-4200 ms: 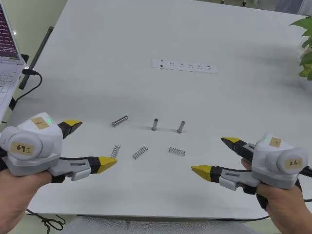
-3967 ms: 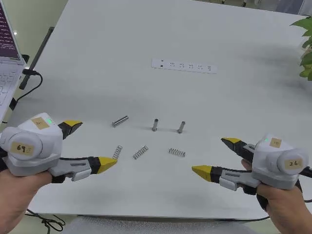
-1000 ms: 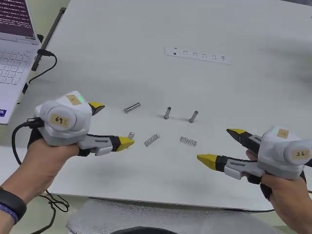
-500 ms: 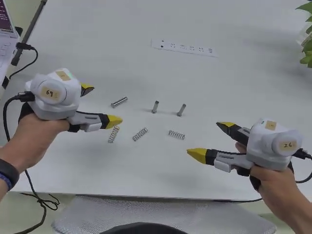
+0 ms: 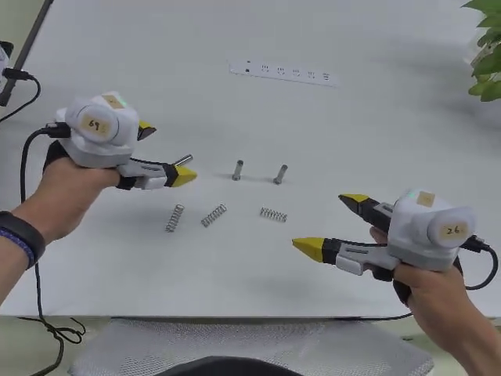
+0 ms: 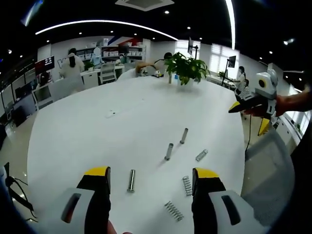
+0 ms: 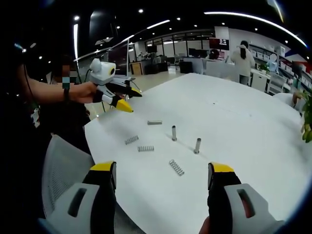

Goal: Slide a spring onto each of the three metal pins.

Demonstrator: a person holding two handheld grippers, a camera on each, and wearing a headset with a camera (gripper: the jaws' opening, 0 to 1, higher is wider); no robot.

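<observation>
On the white table, threading has not begun: three springs lie loose just near of two upright pins and one flat-lying pin. Left gripper, reaching in from the left with jaws spread, hovers over the flat-lying pin, likely to descend and clamp it; right gripper hangs agape, near right.

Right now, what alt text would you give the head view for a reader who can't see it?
Two hand-held grippers, the left gripper and the right gripper, both open, hover over a white table. Between them lie three loose springs, with three bare metal pins just beyond: two upright, one lying flat.
</observation>
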